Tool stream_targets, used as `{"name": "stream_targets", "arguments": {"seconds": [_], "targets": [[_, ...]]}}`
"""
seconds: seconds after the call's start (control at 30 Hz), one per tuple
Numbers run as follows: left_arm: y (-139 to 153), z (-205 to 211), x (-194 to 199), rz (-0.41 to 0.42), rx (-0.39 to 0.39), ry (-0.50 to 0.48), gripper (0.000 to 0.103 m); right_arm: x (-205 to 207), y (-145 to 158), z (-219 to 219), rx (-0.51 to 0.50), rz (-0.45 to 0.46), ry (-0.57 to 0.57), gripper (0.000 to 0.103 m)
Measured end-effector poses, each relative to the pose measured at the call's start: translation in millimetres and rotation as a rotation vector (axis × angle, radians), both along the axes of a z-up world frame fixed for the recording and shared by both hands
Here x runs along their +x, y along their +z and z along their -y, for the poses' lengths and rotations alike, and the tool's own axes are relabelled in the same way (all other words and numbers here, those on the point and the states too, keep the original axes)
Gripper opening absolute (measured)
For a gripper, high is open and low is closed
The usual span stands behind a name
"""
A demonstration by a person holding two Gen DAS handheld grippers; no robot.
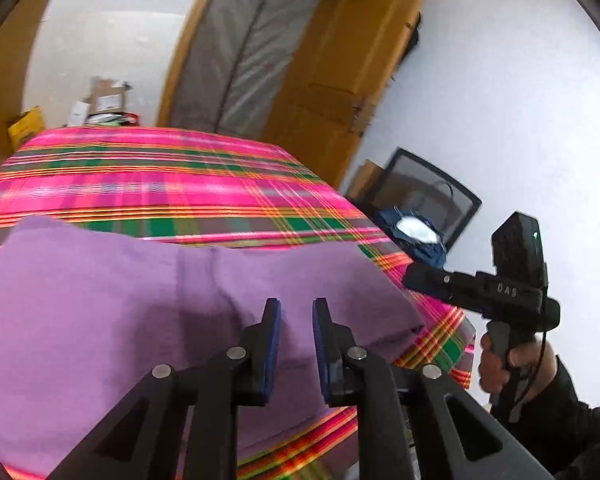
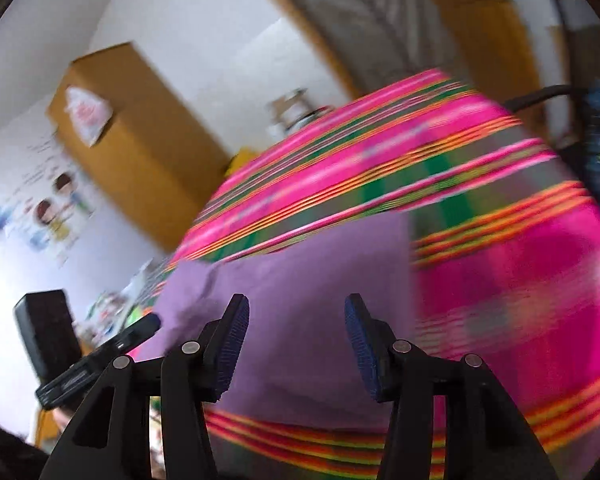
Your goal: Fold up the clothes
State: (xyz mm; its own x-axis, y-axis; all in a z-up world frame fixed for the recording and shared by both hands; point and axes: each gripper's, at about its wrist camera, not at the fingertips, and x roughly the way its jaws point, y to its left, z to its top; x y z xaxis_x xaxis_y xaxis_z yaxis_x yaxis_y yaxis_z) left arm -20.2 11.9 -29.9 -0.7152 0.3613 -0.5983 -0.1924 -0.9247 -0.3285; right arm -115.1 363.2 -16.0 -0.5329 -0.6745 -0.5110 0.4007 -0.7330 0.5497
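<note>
A folded purple garment (image 1: pixel 140 312) lies flat near the front edge of a bed covered in a pink, green and orange plaid sheet (image 1: pixel 160 176). My left gripper (image 1: pixel 296 306) hovers over the garment's right part, its blue pads a small gap apart, nothing between them. The right gripper (image 1: pixel 416 276) appears in the left wrist view off the bed's right corner, held by a hand (image 1: pixel 496 364). In the blurred right wrist view, the right gripper (image 2: pixel 296 304) stands open above the purple garment (image 2: pixel 300 280), empty. The left gripper's body (image 2: pixel 80 364) shows at lower left.
A wooden door (image 1: pixel 340 60) and grey curtain (image 1: pixel 244 40) stand behind the bed. A dark-framed chair with blue clothes (image 1: pixel 416 236) sits by the bed's right side. A wooden cabinet (image 2: pixel 136 136) and boxes (image 1: pixel 104 100) are at the far left.
</note>
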Motion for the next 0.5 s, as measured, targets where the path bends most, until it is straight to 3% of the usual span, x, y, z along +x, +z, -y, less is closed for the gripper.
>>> {"name": "stream_targets", "arguments": {"seconds": [0.13, 0.27, 0.5], "targets": [[-12, -20, -16, 0.052, -0.037, -0.032, 0.016, 5, -3, -12, 0.057, -0.003, -0.05, 0.028], [-22, -18, -17, 0.091, -0.042, -0.023, 0.016, 8, -8, -2, 0.135, -0.04, -0.014, 0.026], [-26, -14, -10, 0.096, -0.033, -0.014, 0.016, 16, -27, 24, 0.375, -0.117, 0.068, 0.025]]}}
